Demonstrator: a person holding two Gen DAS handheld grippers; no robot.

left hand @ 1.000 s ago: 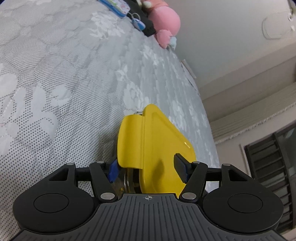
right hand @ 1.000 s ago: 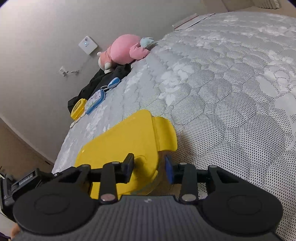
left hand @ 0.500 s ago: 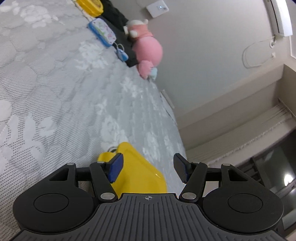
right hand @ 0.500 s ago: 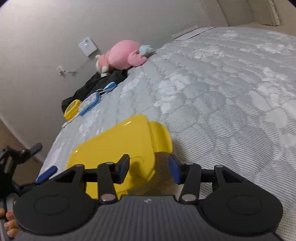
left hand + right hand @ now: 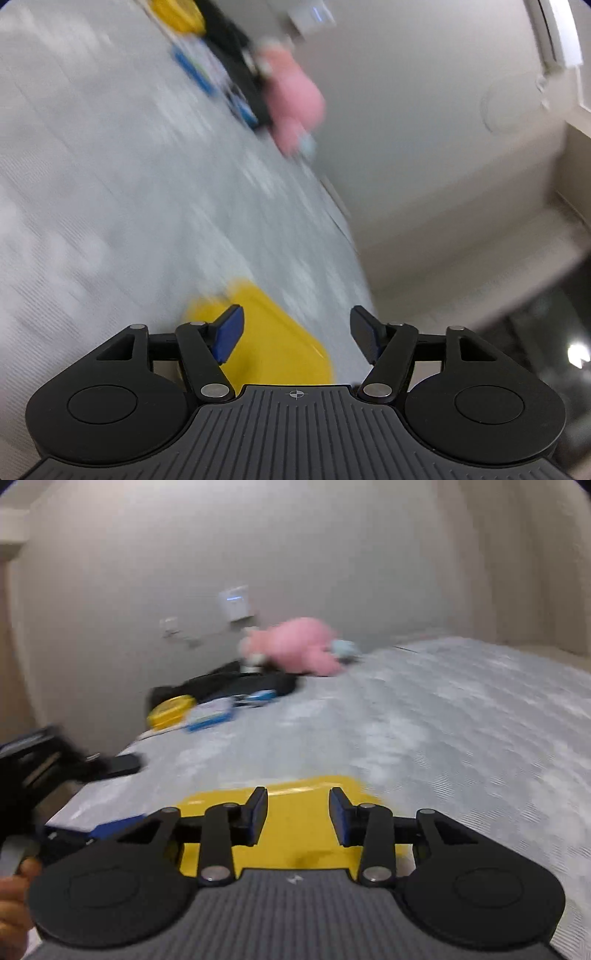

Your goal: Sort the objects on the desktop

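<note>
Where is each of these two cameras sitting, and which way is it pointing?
Left wrist: on the left gripper, open, facing across the grey mattress toward the pink plush.
Right wrist: on the right gripper, open above the yellow lid; a hand shows.
Shared: lid, plush, mattress.

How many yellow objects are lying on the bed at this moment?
2. A large yellow lid lies on the bed directly under the right gripper. A small yellow container lies far back by the black clothing. More may be hidden.
</note>
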